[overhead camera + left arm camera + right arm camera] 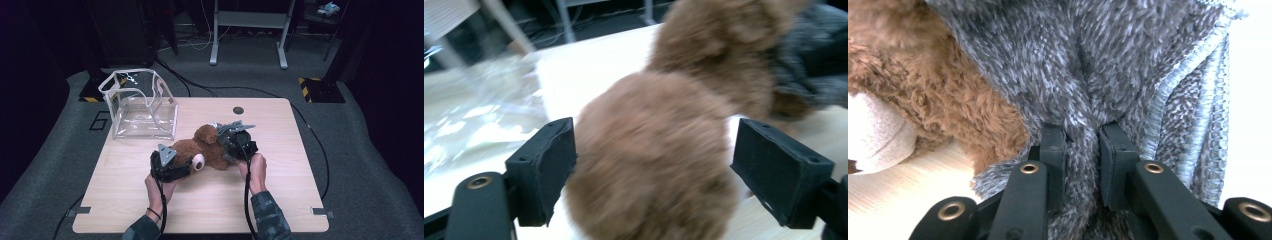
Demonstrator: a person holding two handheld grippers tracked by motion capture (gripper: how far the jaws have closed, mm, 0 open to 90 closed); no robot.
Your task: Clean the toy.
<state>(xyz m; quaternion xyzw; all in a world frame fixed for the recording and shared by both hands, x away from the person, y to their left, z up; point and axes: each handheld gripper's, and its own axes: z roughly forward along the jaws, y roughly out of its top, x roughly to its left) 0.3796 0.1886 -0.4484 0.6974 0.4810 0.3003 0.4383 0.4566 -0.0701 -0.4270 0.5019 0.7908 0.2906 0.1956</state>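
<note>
A brown teddy bear (205, 145) lies on its side in the middle of the wooden table (280, 200), one pale foot sole (199, 161) facing the near edge. A grey knitted garment (1088, 60) is on the bear. My right gripper (1082, 150) is shut on a bunched fold of that grey fabric; from above it (231, 145) sits at the bear's right side. My left gripper (654, 175) is open, its jaws straddling a rounded brown plush part of the bear (659, 150) without squeezing it. In the high view it (181, 162) is at the bear's near-left end.
A clear plastic bag (142, 105) with white trim stands open at the table's back left, blurred in the left gripper view (479, 115). A round cable hole (238, 110) lies in the table's far middle. Cables trail from both grippers toward the near edge.
</note>
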